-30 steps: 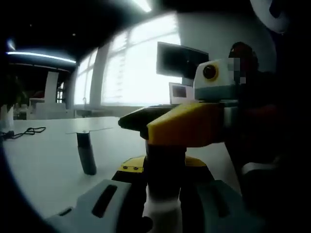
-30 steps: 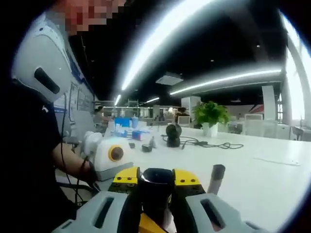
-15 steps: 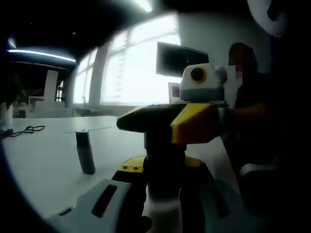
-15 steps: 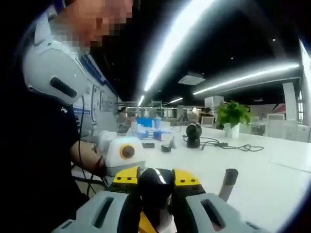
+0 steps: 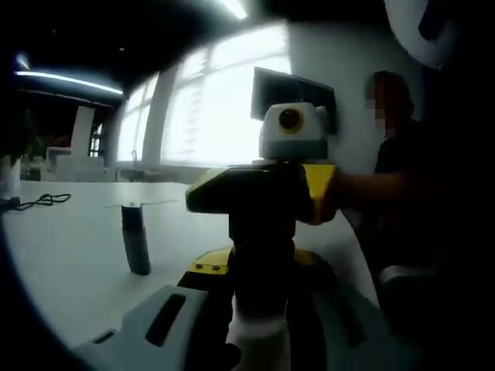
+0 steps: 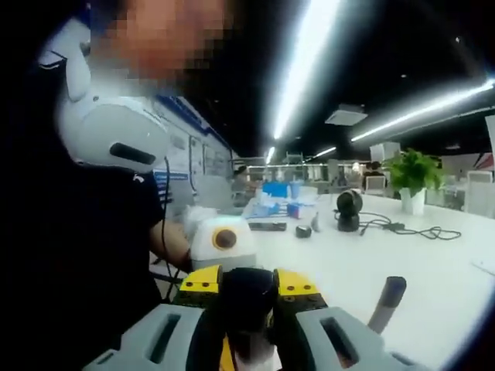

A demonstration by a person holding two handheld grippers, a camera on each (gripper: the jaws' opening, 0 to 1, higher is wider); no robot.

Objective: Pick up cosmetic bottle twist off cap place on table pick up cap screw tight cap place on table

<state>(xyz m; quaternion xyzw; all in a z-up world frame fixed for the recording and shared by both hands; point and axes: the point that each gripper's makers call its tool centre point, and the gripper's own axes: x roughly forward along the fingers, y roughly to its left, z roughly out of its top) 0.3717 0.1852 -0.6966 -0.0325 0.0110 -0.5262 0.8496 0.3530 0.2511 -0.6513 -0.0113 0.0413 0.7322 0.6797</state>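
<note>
The cosmetic bottle (image 5: 259, 344) has a white body and a dark cap (image 5: 261, 232). My left gripper (image 5: 259, 274) is shut on the body and holds it upright above the white table (image 5: 69, 267). Coming in from the right, my right gripper (image 5: 247, 189) has its yellow-and-black jaws clamped across the cap. In the right gripper view the right gripper (image 6: 249, 287) is shut on the dark cap (image 6: 249, 301). A sliver of the white bottle (image 6: 255, 359) shows beneath it.
A slim dark upright object (image 5: 136, 239) (image 6: 387, 303) stands on the table, off to the side of the bottle. Farther off are a black round device (image 6: 348, 210), a cable (image 6: 418, 229), blue boxes (image 6: 278, 193) and a potted plant (image 6: 414, 170). The person's torso (image 6: 77, 255) is close.
My right gripper has turned around the cap: in the left gripper view its body has swung leftward. The right gripper view has panned accordingly. The bottle stays in the left gripper.
</note>
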